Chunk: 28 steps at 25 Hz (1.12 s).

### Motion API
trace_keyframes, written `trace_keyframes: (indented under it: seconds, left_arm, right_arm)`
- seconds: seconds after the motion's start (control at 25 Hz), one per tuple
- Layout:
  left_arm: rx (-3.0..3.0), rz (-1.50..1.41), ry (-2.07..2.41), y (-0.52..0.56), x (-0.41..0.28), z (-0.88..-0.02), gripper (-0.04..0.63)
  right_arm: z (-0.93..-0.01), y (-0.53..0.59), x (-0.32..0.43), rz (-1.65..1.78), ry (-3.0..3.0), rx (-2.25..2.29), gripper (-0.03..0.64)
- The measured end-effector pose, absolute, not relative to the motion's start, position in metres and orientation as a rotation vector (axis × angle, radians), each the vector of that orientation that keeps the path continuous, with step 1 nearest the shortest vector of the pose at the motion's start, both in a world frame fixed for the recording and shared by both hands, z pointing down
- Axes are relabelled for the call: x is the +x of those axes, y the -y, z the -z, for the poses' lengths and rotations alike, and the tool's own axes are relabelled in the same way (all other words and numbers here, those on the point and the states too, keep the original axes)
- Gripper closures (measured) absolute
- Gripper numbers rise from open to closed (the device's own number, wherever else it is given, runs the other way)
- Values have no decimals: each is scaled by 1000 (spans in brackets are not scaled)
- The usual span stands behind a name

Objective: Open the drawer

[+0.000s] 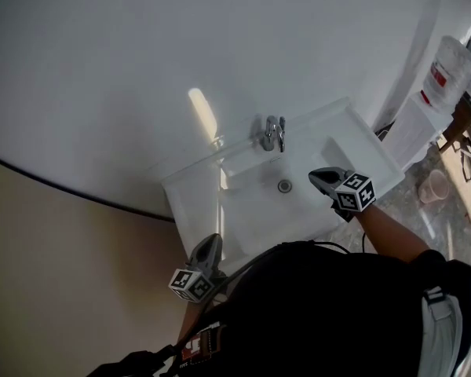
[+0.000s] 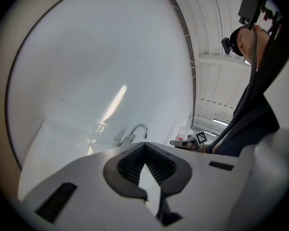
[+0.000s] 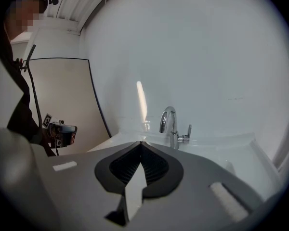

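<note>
Both pressed together, nothing in them: my left tongs (image 1: 210, 246) at the front corner of the white rectangular washbasin (image 1: 190, 199), right tongs (image 1: 320, 177) over it. Can't see the drawer in any view.

Above the sink (image 1: 247, 214) I had open room around my right gripper (image 1: 320, 178). The faucet (image 1: 273, 133) stood upright at the back rim, and the white wall (image 1: 141, 69) closed off everything behind it. My left gripper (image 1: 207, 248) hung off the sink's front left corner, near the beige wall (image 1: 63, 250). A water dispenser (image 1: 424, 124) blocked the far right.
</note>
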<state>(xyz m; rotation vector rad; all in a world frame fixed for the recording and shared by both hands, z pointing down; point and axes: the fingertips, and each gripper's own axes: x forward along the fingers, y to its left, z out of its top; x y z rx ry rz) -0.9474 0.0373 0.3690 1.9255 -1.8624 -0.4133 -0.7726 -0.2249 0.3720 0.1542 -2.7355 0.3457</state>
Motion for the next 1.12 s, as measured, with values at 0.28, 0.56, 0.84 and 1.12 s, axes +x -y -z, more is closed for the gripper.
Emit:
trace_keyframes:
  seconds: [0.28,0.56,0.84,1.12]
  left_arm:
    - [2007,396,1679,-1,-936,-394,604]
    - [2094,337,1625,34,-889,-376,604]
    - [2133,293,1593,81,-822,-362,604]
    - [2191,226,1461,146,-730,-363,604]
  right_arm:
    - [-381,227,-772,-357,2711,226,615]
    - [-372,246,-730,-366,2754,271,615]
    - [-365,287,-645,-329,2775,341,615]
    - [-381,329,-550,-368,2768,451,615]
